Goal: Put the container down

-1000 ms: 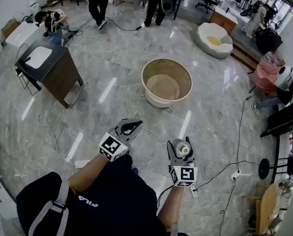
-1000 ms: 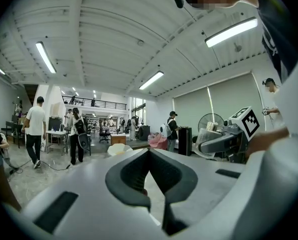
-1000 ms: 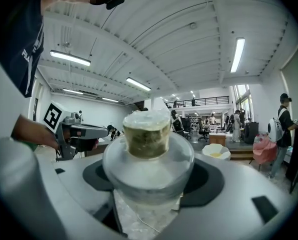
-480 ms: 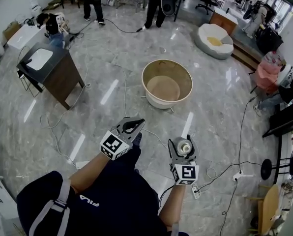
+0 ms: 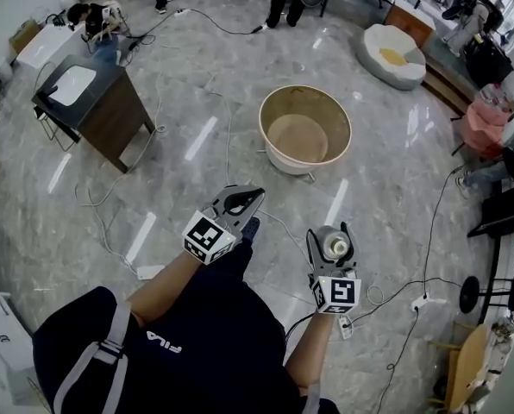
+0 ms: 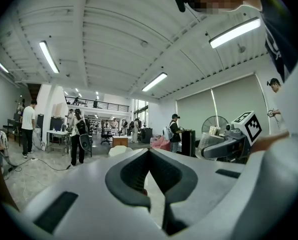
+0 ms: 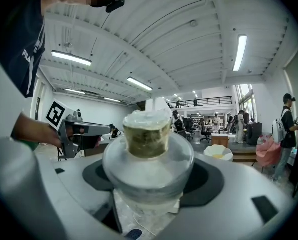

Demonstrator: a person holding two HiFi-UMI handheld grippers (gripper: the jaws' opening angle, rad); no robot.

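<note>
My right gripper (image 5: 333, 241) is shut on a clear round container (image 5: 335, 247) with a pale cap, held in the air above the marble floor. In the right gripper view the container (image 7: 148, 156) fills the space between the jaws, its capped neck (image 7: 147, 133) pointing away from the camera. My left gripper (image 5: 253, 197) hangs to its left, shut with nothing in it; in the left gripper view its tips (image 6: 149, 152) meet. Ahead on the floor stands a big round beige tub (image 5: 305, 109), which looks empty.
A dark desk (image 5: 97, 106) stands at the far left, a white beanbag (image 5: 393, 55) at the far right. Cables and a power strip (image 5: 150, 272) lie across the floor around my feet. People stand at the room's far end. A black stand (image 5: 469, 293) is at the right.
The head view has moved forward a little, so the tub sits slightly nearer and to the right. Both grippers keep their pose, the right one still holding the container.
</note>
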